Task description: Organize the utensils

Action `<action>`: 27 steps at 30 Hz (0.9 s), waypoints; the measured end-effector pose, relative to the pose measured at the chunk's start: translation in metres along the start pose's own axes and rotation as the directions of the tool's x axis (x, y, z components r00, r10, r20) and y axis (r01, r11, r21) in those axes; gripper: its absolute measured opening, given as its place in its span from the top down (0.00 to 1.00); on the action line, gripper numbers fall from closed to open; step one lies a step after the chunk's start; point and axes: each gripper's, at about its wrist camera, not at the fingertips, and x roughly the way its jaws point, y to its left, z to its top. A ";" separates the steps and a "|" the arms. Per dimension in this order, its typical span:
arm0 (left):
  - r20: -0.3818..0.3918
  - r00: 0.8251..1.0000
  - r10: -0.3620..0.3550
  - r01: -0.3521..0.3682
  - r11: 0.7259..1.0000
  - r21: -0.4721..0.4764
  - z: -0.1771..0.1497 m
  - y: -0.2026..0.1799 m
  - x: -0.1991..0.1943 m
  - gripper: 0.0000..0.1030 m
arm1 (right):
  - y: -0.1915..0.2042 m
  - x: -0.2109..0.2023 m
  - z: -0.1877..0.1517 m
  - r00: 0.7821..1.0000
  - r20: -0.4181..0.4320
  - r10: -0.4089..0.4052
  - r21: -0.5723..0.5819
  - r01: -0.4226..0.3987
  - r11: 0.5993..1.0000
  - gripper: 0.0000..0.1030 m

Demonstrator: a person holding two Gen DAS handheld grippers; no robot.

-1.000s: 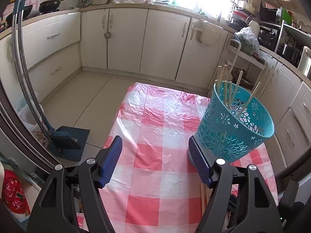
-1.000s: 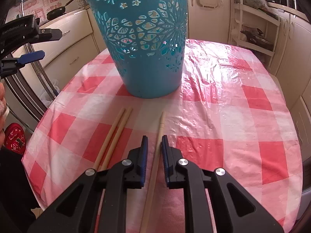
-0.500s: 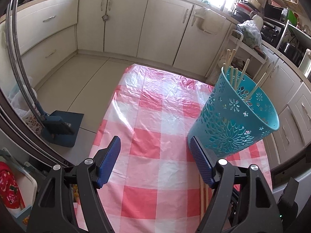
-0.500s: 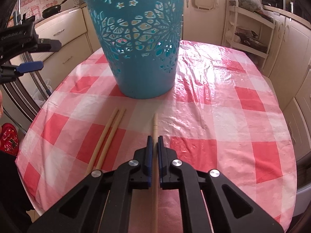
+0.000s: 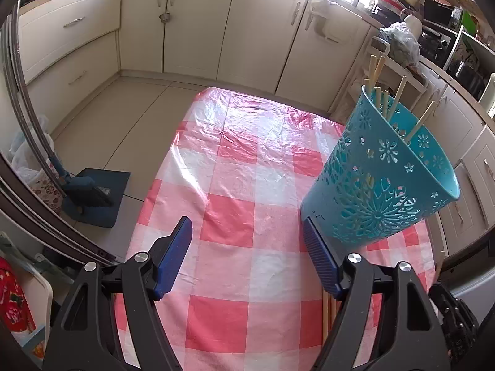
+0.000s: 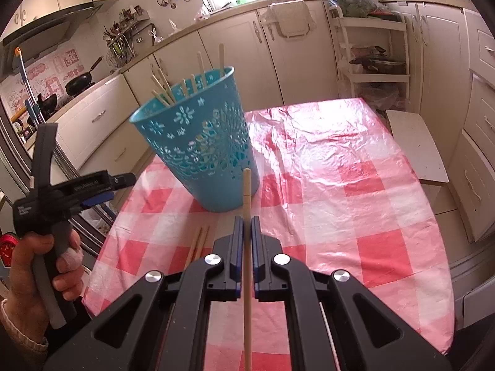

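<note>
A teal perforated basket [image 6: 201, 151] stands on the red-and-white checked tablecloth [image 6: 355, 204] and holds several wooden chopsticks [image 6: 167, 89]. My right gripper [image 6: 246, 227] is shut on one wooden chopstick [image 6: 246, 191] and holds it lifted above the cloth, tip pointing at the basket. Two more chopsticks [image 6: 199, 242] lie on the cloth left of it. My left gripper [image 5: 247, 232] is open and empty, its right finger beside the basket [image 5: 380, 185]. The loose chopsticks [image 5: 328, 310] show under that finger.
Cream kitchen cabinets [image 5: 198, 27] line the far walls. A blue dustpan [image 5: 92, 194] lies on the floor left of the table. A white rack [image 6: 371, 58] and a white stool [image 6: 417, 148] stand past the table's far right side.
My right gripper closed on the single chopstick and lifted it off the cloth, rising well above the table. My left gripper rose and tilted a little, staying open.
</note>
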 end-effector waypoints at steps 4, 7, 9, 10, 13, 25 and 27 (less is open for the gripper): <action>0.003 1.000 -0.010 0.010 1.000 -0.011 0.001 0.002 -0.002 0.32 | 0.004 -0.026 0.019 0.997 0.070 0.035 0.011 -0.036 0.999 0.94; 0.010 1.000 -0.016 0.016 1.000 -0.014 0.001 0.003 -0.004 0.32 | 0.012 -0.042 0.042 0.988 0.128 0.082 0.022 -0.085 0.996 0.94; 0.012 1.000 -0.016 0.016 1.000 -0.011 0.001 0.003 -0.006 0.32 | 0.021 -0.051 0.061 0.978 0.179 0.109 0.006 -0.112 0.994 0.94; 0.013 1.000 -0.016 0.016 1.000 -0.011 0.001 0.004 -0.006 0.32 | 0.024 -0.054 0.069 0.972 0.203 0.122 -0.005 -0.124 0.992 0.94; 0.016 1.000 -0.015 0.015 1.000 -0.015 0.001 0.006 -0.008 0.32 | 0.040 -0.059 0.101 0.945 0.282 0.167 -0.034 -0.164 0.986 0.95; -0.005 1.000 -0.024 0.024 1.000 -0.020 0.002 0.006 -0.005 0.32 | 0.053 -0.039 0.149 0.921 0.348 0.177 -0.025 -0.179 0.983 0.94; -0.014 1.000 -0.026 0.026 0.999 -0.032 0.002 0.008 -0.005 0.32 | 0.036 -0.038 0.123 0.951 0.290 0.106 -0.001 -0.111 0.994 0.87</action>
